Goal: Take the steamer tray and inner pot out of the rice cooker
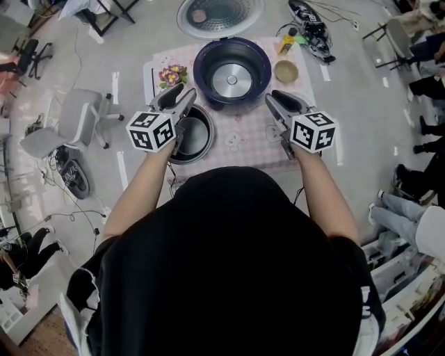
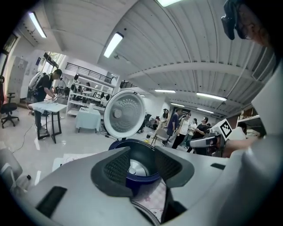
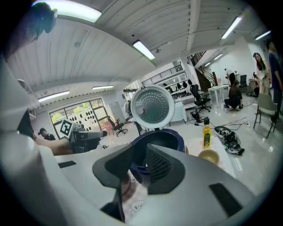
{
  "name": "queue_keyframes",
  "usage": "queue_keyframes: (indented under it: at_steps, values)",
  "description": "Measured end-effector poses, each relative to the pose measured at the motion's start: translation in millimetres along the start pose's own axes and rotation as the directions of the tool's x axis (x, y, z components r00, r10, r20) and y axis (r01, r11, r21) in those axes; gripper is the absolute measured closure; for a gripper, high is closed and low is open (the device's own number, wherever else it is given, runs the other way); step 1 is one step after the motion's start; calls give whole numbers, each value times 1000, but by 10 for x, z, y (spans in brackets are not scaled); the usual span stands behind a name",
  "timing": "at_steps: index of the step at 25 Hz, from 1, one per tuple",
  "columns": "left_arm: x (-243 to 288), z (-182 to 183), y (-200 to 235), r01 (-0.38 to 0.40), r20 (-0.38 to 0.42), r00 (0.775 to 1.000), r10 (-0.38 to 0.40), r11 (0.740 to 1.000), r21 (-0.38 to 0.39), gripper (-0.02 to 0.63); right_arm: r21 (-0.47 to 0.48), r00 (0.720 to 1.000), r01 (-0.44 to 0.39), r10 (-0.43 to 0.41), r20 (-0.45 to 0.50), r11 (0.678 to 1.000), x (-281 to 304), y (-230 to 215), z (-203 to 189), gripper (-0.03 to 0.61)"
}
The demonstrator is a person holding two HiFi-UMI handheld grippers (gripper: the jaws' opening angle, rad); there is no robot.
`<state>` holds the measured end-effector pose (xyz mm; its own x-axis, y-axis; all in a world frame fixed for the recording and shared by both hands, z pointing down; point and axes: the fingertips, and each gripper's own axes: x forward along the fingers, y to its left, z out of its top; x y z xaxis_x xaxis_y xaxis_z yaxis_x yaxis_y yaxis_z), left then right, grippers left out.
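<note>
The dark blue rice cooker (image 1: pixel 232 69) stands at the back of the table with its lid (image 1: pixel 219 14) swung open. Its well shows only the bare heating plate (image 1: pixel 231 80). The inner pot (image 1: pixel 193 138) sits on the tablecloth left of the cooker, partly hidden under my left gripper (image 1: pixel 181 94). I see no steamer tray on its own. My left gripper (image 2: pixel 139 165) is open and empty, pointing at the cooker (image 2: pixel 116 145). My right gripper (image 1: pixel 275 97) hovers right of the cooker, its jaws (image 3: pixel 138 165) a little apart with nothing between them.
On the pink checked tablecloth (image 1: pixel 250 139) are a small bowl (image 1: pixel 286 70), a yellow bottle (image 1: pixel 286 43) and a flower decoration (image 1: pixel 172 74). A grey chair (image 1: pixel 69 122) stands left of the table. People sit or stand round the room's edges, and cables lie on the floor.
</note>
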<state>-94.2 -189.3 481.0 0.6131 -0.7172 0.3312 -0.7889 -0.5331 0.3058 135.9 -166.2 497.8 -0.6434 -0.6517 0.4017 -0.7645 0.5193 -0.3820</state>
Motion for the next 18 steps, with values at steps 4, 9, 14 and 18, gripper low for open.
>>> queue_keyframes:
  at_steps: [4,9,14,18]
  values:
    - [83,63,-194,24,-3,1000,-23,998,52,423,-12,999,34,-34,32,999,-152,-142,115,479]
    - [147,120,-293,47,10,999,-48,997,63,424,-16,997,59,-58,59,998,-250,-265,179,480]
    - [153,181,-384,54,21,998,-55,996,74,423,-27,995,70,-68,69,997,-334,-291,227,480]
    - [206,194,-458,62,21,998,-64,995,78,425,-26,995,75,-72,74,997,-369,-328,258,480]
